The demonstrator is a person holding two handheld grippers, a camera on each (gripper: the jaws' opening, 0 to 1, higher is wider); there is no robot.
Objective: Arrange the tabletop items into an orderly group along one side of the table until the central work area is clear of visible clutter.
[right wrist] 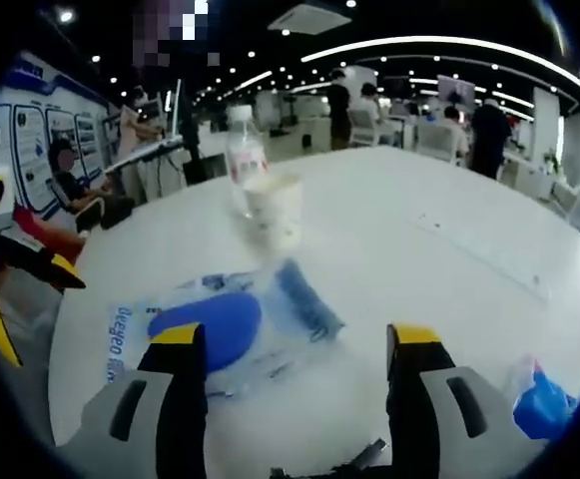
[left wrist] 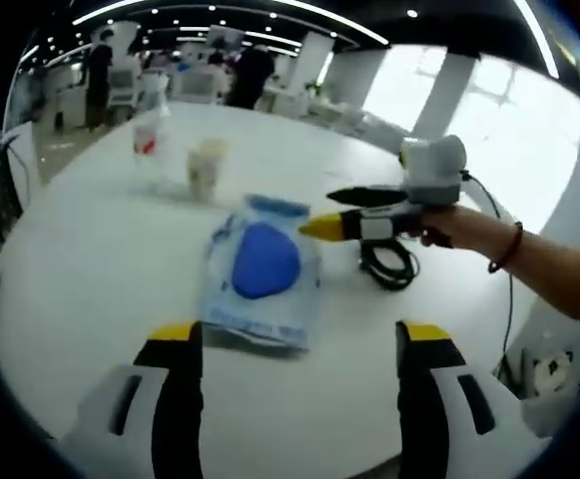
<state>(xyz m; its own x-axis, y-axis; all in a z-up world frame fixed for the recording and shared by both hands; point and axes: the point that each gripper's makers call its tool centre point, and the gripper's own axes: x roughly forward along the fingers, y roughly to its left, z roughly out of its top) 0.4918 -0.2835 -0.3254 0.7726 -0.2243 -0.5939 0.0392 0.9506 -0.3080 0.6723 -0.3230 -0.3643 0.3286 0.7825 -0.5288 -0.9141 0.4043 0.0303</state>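
— Lying flat on the round white table (left wrist: pixel 90 269), the clear plastic packet with a blue oval object inside (left wrist: pixel 262 269) sits just beyond the left gripper (left wrist: pixel 297 344); does that gripper have hold of it?

— No. Its two black, yellow-tipped jaws stand wide apart with only bare tabletop between them, the packet's near edge just ahead of the left jaw.

— And the right gripper (right wrist: pixel 297 344)?

— In the right gripper view it is spread just as wide and holds nothing. The same packet (right wrist: pixel 220 324) lies close ahead, reaching past the left jaw tip. In the left gripper view this gripper (left wrist: pixel 354 212) comes in from the right, held by a hand (left wrist: pixel 449 228) with a dark wrist band, its tips parted near the packet's far right corner; whether they touch the packet cannot be told.

— What else stands on the table?

— Farther off, a pale paper cup (right wrist: pixel 273 208) stands upright, and just behind it a clear plastic bottle with a red-and-white label (right wrist: pixel 245 155). A coiled black cable (left wrist: pixel 389 264) lies under the right gripper. Low at the right edge of the right gripper view lies a small blue and clear item (right wrist: pixel 539 399), too blurred to identify.

— Anyone around?

— People stand and sit at desks (right wrist: pixel 424 135) beyond the table.
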